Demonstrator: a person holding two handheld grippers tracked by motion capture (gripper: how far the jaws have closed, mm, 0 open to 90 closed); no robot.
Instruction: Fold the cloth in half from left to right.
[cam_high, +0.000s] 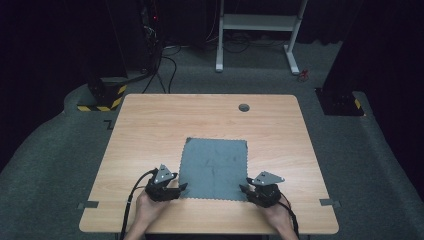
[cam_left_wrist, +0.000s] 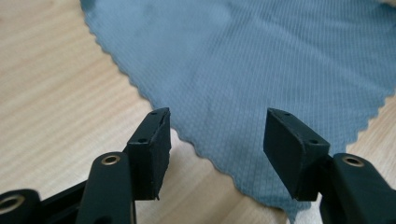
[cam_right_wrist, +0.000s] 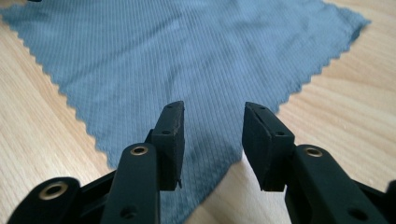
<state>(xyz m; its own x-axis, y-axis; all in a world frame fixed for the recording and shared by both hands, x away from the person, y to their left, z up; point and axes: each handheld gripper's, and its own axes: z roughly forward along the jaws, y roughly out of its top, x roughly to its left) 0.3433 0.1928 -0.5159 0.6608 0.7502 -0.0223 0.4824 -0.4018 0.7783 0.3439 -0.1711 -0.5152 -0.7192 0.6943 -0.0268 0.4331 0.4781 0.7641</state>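
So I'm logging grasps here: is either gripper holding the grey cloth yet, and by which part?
Nothing is held. The left gripper and right gripper stand open, each with its fingers around a near corner of the grey cloth, not pressing it.

Wooden table (cam_high: 150, 125) with grommet hole (cam_high: 244, 107); beyond, white desk frame (cam_high: 257, 22), floor cables (cam_high: 167, 67).

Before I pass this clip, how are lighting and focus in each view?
High view: the wooden table and grey cloth are evenly lit and a little soft, the surrounding room dark. Left gripper view: the cloth weave is crisp, the far edge blurs, and the open left gripper is sharp. Right gripper view: similar, with the open right gripper sharp; no glare.
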